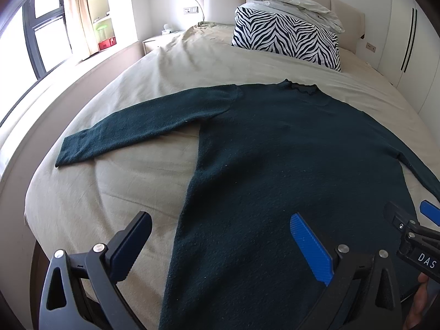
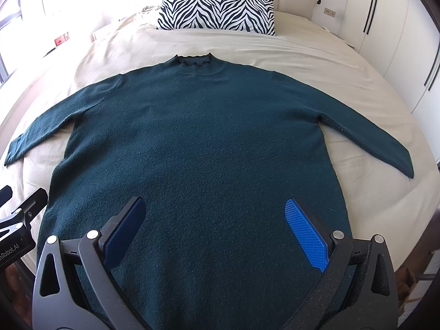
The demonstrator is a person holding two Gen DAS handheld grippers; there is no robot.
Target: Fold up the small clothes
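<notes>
A dark green knit sweater (image 1: 275, 151) (image 2: 198, 143) lies flat on the bed, collar toward the headboard and both sleeves spread outward. My left gripper (image 1: 220, 220) hovers open over the sweater's lower left edge, one finger above the sheet, the other above the knit. Over the middle of the hem, my right gripper (image 2: 216, 206) is open with nothing between its blue pads. The right gripper's tip also shows at the right edge of the left wrist view (image 1: 409, 217), and the left gripper appears at the left edge of the right wrist view (image 2: 22, 206).
The beige bed sheet (image 1: 132, 192) surrounds the sweater. A zebra-print pillow (image 1: 286, 38) with a crumpled white duvet (image 1: 297, 5) sits by the headboard. A window and sill run along the left; white wardrobe doors (image 2: 398, 41) stand to the right.
</notes>
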